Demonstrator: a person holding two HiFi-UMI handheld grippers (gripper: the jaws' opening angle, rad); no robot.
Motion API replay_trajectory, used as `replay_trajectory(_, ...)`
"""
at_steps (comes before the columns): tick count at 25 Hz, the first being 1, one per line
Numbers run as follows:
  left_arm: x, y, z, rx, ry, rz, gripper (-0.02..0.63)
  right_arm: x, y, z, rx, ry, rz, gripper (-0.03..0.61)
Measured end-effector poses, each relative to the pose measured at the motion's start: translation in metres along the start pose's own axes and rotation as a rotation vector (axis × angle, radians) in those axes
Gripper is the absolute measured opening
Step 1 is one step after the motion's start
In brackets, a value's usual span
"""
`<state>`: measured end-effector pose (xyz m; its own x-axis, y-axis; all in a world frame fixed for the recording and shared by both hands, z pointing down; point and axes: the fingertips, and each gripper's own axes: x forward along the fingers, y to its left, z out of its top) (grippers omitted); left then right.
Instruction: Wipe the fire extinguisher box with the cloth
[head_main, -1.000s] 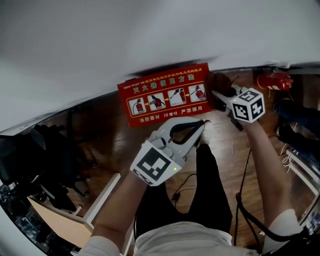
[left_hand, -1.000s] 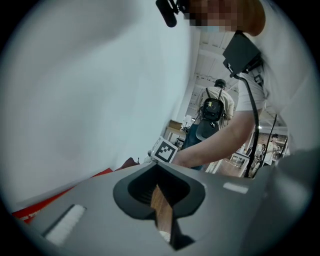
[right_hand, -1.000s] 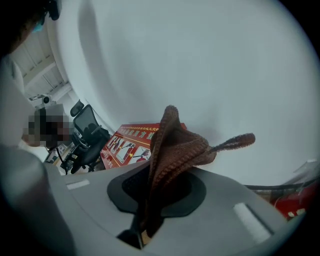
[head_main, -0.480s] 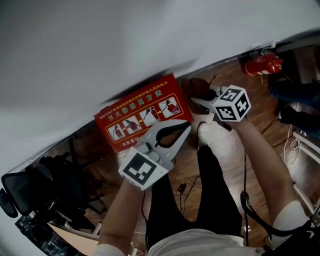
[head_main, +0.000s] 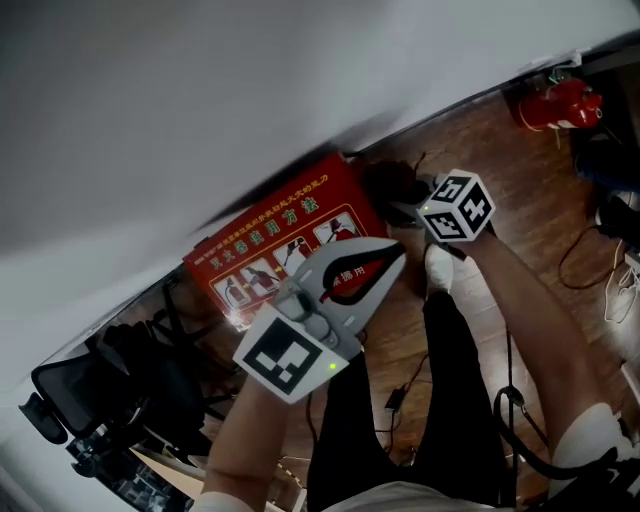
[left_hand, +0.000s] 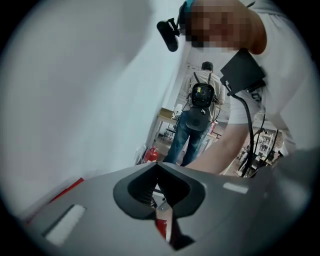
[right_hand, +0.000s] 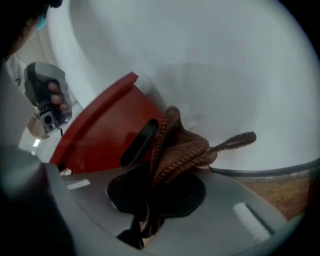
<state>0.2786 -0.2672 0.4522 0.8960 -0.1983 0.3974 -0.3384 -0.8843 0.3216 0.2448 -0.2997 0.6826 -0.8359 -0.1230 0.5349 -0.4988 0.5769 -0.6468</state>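
**Cloth clamped at right end of red box, left tongs closed and empty**

White wall (head_main: 200, 100) fills the top of the head view and meets a dark wood floor (head_main: 520, 170). Far left of both tongs, a black office chair (head_main: 70, 400) stands low in the frame.

The red box (head_main: 270, 235) sits on the floor against the wall, ahead of the left tongs. Its face carries a label with white picture panels and yellow print.

The left tongs (head_main: 395, 258) have their tips together with nothing between them. In the head view the tips hang over the box's lower right corner. The left gripper view shows the same closed tips (left_hand: 156, 166), with only a sliver of red seen through the gap behind them.

Just right of those, the right tongs (head_main: 400, 203) are clamped on a brown cloth (head_main: 393, 180). In the right gripper view the jaws pinch the cloth low down. The bunched cloth (right_hand: 180, 145) sticks out past the tips, up against the box's right end. It sits beside a black slot (right_hand: 139, 142) in the red side, and one loose strand trails right. Can't tell how hard it presses.

Well right of the right tongs, a red fire extinguisher (head_main: 560, 100) lies on the floor by the wall. A person (left_hand: 197, 125) stands in the background beyond the left tongs' tips.
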Motion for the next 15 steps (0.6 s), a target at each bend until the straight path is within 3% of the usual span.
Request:
replay_trajectory(8, 0.018, 0.014, -0.009, 0.003, 0.074, -0.01, 0.0, 0.061, -0.057, -0.051, 0.059, 0.022, -0.016, 0.051)
replay_trajectory(12, 0.024, 0.024, -0.003, -0.033, 0.044, 0.013, 0.0, 0.091, -0.094, -0.072, 0.067, 0.036, -0.032, 0.051)
replay_trajectory(15, 0.024, 0.031, -0.004, -0.016, 0.047, 0.047, 0.0, 0.118, -0.122, -0.087, 0.082, 0.046, -0.039, 0.051)
